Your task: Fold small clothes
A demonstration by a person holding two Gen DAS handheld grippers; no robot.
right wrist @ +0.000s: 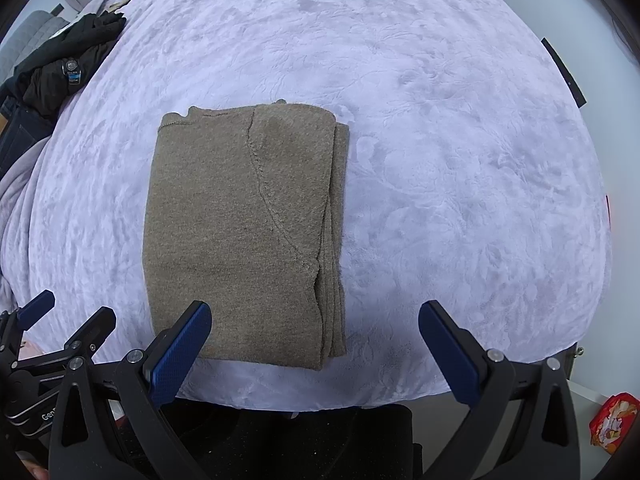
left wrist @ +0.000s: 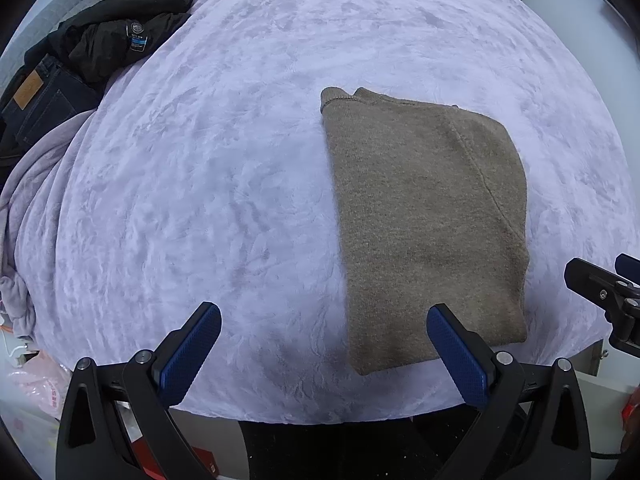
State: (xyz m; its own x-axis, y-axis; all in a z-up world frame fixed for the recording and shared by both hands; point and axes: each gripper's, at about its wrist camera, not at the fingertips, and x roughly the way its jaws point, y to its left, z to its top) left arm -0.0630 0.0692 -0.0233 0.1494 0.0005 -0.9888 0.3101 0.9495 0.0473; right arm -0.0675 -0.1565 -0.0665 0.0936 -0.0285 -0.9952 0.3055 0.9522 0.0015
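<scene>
A brown knit sweater lies folded into a neat rectangle on the lilac plush blanket; it also shows in the right wrist view, with stacked layers along its right edge. My left gripper is open and empty, hovering above the bed's near edge, just left of the sweater's near end. My right gripper is open and empty, hovering over the sweater's near right corner. Each gripper shows at the edge of the other's view.
A pile of black clothing and dark jeans lies at the bed's far left. A pink bag sits on the floor to the left. A red packet lies at the lower right.
</scene>
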